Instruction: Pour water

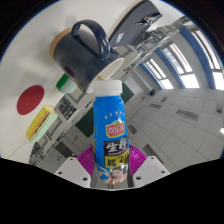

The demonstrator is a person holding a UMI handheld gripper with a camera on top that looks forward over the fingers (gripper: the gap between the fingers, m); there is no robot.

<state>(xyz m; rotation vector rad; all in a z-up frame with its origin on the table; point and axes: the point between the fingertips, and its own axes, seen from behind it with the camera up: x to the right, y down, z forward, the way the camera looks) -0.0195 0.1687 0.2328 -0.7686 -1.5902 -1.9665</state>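
Bottle [111, 122] clamped betw. jaws, upright

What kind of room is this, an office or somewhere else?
Probably an office or lab: large windows run along one side, and a white table holds a dark kettle. The tool grips a blue bottle.

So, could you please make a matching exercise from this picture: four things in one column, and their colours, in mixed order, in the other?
Things:
1. bottle, clamped between the fingers of the gripper
2. jug beyond the bottle
3. round disc beside the jug
4. finger pads

Colours:
A. red
B. purple
C. blue, with a white cap
D. black

Pairs: 1-C, 2-D, 3-A, 4-B
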